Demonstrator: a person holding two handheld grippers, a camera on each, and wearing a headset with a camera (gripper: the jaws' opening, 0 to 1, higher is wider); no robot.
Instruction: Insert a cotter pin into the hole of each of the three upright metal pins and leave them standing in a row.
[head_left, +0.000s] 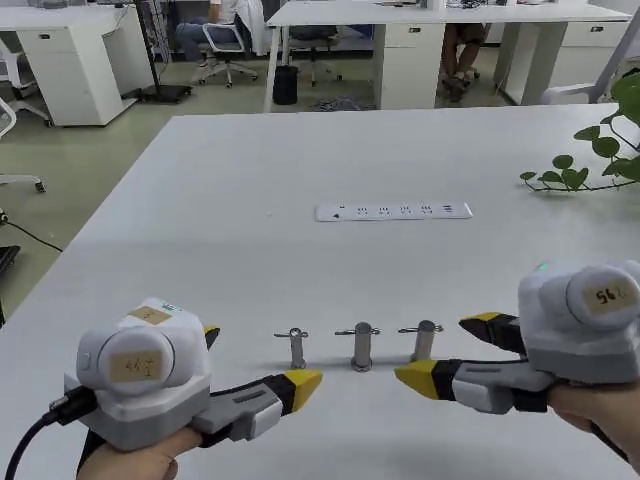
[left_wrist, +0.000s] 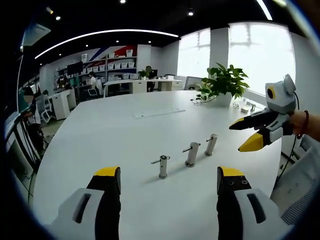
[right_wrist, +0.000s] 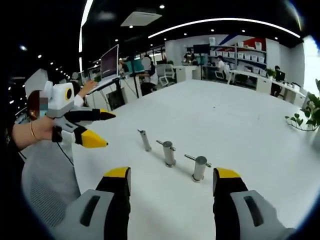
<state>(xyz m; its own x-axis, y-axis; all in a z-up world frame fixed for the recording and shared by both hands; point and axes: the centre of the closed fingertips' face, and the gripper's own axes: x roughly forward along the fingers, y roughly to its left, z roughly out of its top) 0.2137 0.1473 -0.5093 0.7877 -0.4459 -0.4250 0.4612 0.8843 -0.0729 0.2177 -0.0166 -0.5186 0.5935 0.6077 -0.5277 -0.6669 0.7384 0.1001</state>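
Note:
Three upright metal pins stand in a row on the white table (head_left: 300, 160): a thin left pin (head_left: 297, 348), a thicker middle pin (head_left: 363, 345) and a right pin (head_left: 424, 340). Each has a thin cotter pin sticking sideways through its top. My left gripper (head_left: 255, 358) is open and empty, just left of the row. My right gripper (head_left: 450, 348) is open and empty too, its jaws on either side of the right pin without touching it. In the left gripper view the row (left_wrist: 191, 154) lies ahead of my left gripper (left_wrist: 169, 172). In the right gripper view the row (right_wrist: 169, 153) lies ahead of my right gripper (right_wrist: 172, 174).
A white power strip (head_left: 393, 211) lies flat at mid-table behind the pins. A trailing green plant (head_left: 600, 160) reaches in from the right edge. Beyond the table are other desks, office chairs and seated people. A black cable runs from the left gripper's body.

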